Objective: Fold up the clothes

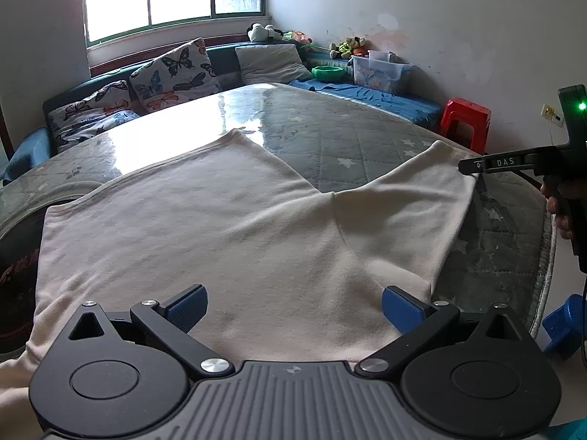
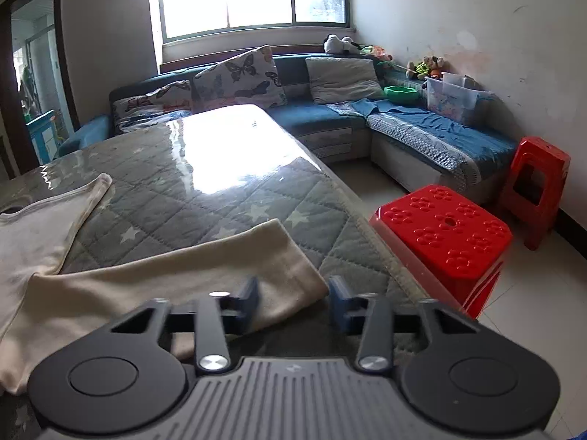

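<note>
Cream cotton all over the near half of the worktop [image 1: 367, 128]: a pale long-sleeved top [image 1: 205, 227] lies spread flat on the grey star-quilted cover, body broad and smooth, one sleeve [image 2: 176, 275] angled out toward the right edge. No fold looks made yet, so by my reading we are right at the start, with the sleeves and the body all left to turn in.

Left tool [image 1: 293, 308] hovers low over the near part of the body, blue pads wide apart, nothing between them. Right tool [image 2: 293, 299] sits at the sleeve's cuff end, jaws apart too, one blue pad over the cloth, the other off it above the quilt; whether it touches the fabric I can't tell. In the left view that same tool reaches in from the side to the cuff.

Likely first job: pinch that cuff and carry the sleeve across the body. Red stool [image 2: 444, 234] stands just beside the worktop's edge.
</note>
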Demonstrator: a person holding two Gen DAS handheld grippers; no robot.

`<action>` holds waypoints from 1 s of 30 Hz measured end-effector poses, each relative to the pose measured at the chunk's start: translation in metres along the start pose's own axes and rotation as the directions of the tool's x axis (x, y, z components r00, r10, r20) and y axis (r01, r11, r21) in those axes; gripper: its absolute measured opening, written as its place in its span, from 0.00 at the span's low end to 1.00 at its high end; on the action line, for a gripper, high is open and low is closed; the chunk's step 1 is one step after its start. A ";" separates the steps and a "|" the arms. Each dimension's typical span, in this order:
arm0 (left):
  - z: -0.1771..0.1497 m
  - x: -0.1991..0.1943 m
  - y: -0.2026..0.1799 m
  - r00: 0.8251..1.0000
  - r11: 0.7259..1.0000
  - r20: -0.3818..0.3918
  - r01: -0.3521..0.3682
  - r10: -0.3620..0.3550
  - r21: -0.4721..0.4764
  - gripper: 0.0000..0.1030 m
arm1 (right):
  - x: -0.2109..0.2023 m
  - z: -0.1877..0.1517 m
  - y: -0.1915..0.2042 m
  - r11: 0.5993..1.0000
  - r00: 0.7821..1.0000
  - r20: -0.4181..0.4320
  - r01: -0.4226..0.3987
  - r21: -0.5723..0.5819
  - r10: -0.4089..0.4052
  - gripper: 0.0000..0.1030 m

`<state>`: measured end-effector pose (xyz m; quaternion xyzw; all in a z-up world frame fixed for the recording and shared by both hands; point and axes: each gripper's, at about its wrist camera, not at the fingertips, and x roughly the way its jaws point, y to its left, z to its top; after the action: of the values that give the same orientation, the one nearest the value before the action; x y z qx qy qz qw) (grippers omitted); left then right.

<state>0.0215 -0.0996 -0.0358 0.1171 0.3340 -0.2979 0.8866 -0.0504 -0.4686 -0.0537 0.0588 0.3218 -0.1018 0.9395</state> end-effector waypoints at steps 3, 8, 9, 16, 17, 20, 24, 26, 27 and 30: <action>0.002 0.000 0.000 1.000 1.000 0.005 -0.003 0.003 -0.005 1.00 | 0.001 0.002 0.001 1.000 1.000 0.006 0.015 0.000 -0.015 0.15; 0.002 0.000 0.003 1.000 1.000 0.006 -0.017 0.017 -0.016 1.00 | -0.001 0.004 0.000 1.000 1.000 0.015 0.002 0.008 -0.002 0.09; 0.002 0.000 0.003 1.000 1.000 0.004 -0.020 0.020 -0.014 1.00 | -0.003 0.006 -0.001 1.000 1.000 0.021 -0.005 0.010 0.005 0.08; -0.001 0.007 0.000 1.000 1.000 -0.006 -0.013 0.013 -0.001 1.00 | -0.033 0.035 0.003 0.998 0.994 0.089 -0.068 -0.013 0.069 0.08; -0.001 0.007 0.000 1.000 1.000 -0.005 -0.011 0.011 -0.003 1.00 | -0.039 0.040 0.005 0.997 0.992 0.097 -0.080 -0.020 0.082 0.08; -0.002 0.006 0.001 1.000 1.000 0.001 -0.011 0.011 -0.011 1.00 | -0.061 0.062 0.018 0.989 0.983 0.121 -0.133 -0.058 0.139 0.08; -0.003 -0.007 0.006 1.000 0.999 0.031 -0.006 0.007 -0.039 1.00 | -0.092 0.086 0.044 0.968 0.960 0.150 -0.221 -0.121 0.238 0.07; -0.004 -0.018 0.009 0.998 0.998 0.056 -0.004 0.007 -0.056 1.00 | -0.106 0.097 0.062 0.951 0.946 0.158 -0.257 -0.169 0.284 0.07; -0.005 -0.023 0.013 0.998 0.998 0.066 -0.008 0.013 -0.066 1.00 | -0.112 0.101 0.073 0.941 0.938 0.156 -0.277 -0.194 0.309 0.07; -0.014 -0.042 0.028 0.995 0.994 0.091 -0.031 0.041 -0.109 1.00 | -0.127 0.110 0.107 0.899 0.912 0.135 -0.342 -0.272 0.388 0.07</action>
<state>0.0061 -0.0535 -0.0184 0.0611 0.3058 -0.2686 0.9114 -0.0589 -0.3640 0.1161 -0.0068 0.2260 0.1119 0.9677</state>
